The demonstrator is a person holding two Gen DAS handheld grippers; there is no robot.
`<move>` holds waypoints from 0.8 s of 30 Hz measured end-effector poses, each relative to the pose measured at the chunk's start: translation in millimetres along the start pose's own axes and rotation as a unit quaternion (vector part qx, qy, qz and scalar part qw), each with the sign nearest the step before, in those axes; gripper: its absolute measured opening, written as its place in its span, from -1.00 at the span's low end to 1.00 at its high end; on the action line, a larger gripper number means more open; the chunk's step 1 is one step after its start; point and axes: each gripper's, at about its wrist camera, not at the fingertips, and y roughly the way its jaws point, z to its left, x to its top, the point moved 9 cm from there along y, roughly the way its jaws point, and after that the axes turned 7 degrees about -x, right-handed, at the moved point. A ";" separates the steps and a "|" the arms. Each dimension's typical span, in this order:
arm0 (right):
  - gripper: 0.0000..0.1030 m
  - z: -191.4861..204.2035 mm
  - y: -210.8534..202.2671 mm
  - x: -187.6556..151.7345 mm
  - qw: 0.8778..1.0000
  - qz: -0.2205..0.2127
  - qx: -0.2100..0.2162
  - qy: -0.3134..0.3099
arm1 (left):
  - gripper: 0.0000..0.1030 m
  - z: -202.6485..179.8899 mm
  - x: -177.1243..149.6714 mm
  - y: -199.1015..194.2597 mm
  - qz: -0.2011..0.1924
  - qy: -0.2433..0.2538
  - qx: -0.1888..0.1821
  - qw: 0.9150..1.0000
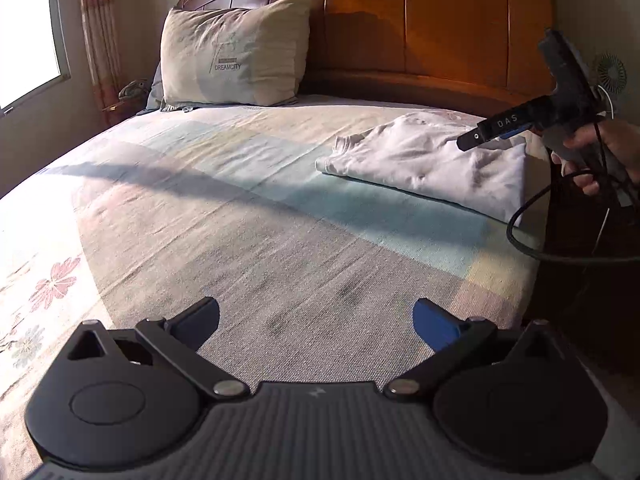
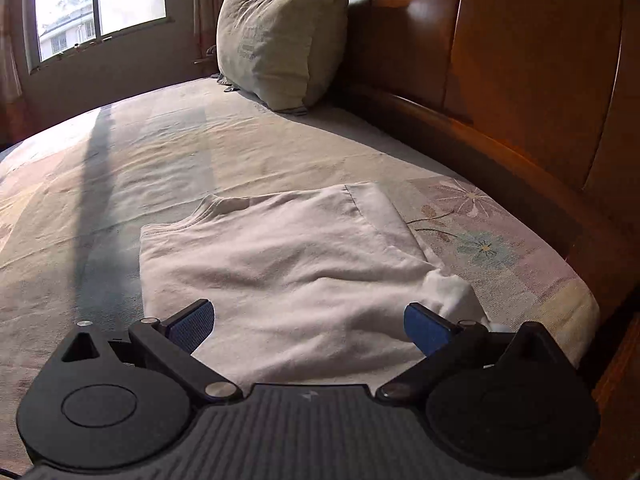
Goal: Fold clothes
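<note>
Shirt (image 2: pixel 288 264) folded, near edge behind right tongs (image 2: pixel 310 326)

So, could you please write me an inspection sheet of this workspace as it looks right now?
Surface: bed with a patterned sheet, partly sunlit, a shadow band across it.
Job's things: one white garment, folded into a rough rectangle, lying near the headboard side; a bit of loose fabric bulges at its corner.
Clutter: pillow propped against the headboard; small dark item beside it, too unclear to name.
Grippers: left gripper open over bare sheet; right gripper open just above the garment, held in a hand.
Cables: black cable loops from the right gripper.
Surroundings: wooden headboard, window, curtain.
</note>
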 end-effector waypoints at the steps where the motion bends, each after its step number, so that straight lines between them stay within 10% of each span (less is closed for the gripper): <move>1: 1.00 8.0 -4.1 -13.8 1.000 0.010 0.006 -0.005 | 0.98 -1.1 -0.5 -1.5 0.001 0.000 0.002 1.000; 8: 1.00 40.6 -38.6 -69.2 0.999 0.020 0.003 -0.045 | 0.98 -7.8 -0.6 -17.9 -0.011 0.004 0.015 1.000; 24: 0.93 12.4 -49.0 -84.8 0.977 -0.003 0.105 0.185 | 0.98 -8.2 -5.9 -28.7 -0.015 0.001 0.030 0.999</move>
